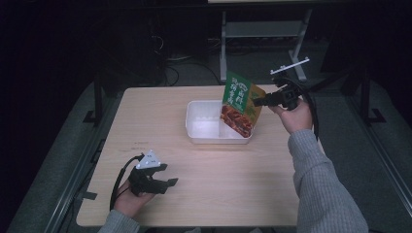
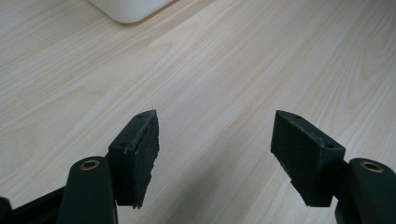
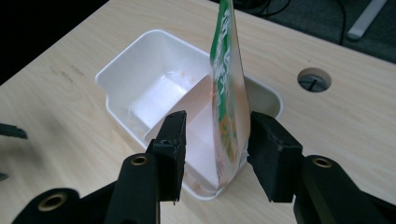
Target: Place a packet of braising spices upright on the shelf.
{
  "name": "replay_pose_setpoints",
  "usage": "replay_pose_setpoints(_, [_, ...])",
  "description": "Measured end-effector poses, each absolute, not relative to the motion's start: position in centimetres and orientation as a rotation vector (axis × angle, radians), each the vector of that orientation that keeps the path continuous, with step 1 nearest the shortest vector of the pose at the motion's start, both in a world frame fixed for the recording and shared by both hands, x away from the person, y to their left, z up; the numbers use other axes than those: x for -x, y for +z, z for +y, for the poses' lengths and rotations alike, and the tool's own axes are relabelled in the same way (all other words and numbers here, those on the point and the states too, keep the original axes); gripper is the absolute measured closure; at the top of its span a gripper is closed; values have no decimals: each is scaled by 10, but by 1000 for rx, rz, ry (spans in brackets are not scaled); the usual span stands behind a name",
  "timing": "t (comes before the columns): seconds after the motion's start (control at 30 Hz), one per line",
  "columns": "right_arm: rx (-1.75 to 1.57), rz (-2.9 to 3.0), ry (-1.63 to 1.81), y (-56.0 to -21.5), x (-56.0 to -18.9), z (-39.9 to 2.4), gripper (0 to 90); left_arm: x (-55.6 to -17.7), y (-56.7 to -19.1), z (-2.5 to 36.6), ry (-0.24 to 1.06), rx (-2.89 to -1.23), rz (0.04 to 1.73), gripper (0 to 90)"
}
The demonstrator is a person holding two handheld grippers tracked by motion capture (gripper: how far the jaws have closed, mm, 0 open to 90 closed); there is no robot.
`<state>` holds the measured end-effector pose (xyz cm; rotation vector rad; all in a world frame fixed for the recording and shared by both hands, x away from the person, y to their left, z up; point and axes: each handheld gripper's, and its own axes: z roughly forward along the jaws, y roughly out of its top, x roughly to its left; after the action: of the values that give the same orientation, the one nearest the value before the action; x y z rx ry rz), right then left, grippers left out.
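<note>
Pouch (image 1: 241,104) stands on edge in white bin's (image 1: 204,121) right compartment, right gripper (image 3: 215,144) released around it, left gripper (image 2: 215,156) idle, released near desk (image 1: 145,126) edge.

Hidden and cut off

We cannot read the packet (image 1: 239,104) print; the tub (image 2: 127,10) is cropped by the top edge.

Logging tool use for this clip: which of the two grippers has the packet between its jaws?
The right gripper: the green packet stands between its jaws over the white bin. The left gripper is open above bare table.
</note>
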<state>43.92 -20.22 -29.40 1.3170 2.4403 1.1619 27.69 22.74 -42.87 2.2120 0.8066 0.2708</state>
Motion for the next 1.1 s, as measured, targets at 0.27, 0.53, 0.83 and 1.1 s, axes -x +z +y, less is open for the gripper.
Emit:
replay_pose_setpoints(0.27, [-1316, 2442, 1203, -298, -429, -212, 545, -277, -429, 227, 272, -2215, 804, 319])
replay_pose_setpoints(0.53, [-1308, 2454, 1217, -302, -418, -220, 528, -277, -429, 227, 272, -2218, 802, 319])
replay_pose_setpoints(0.83, [-1300, 2465, 1229, -307, -406, -226, 520, -277, -429, 226, 273, -2220, 802, 318])
replay_pose_setpoints(1.1, [-1290, 2482, 1237, -316, -393, -230, 514, -277, -429, 226, 273, -2222, 802, 318])
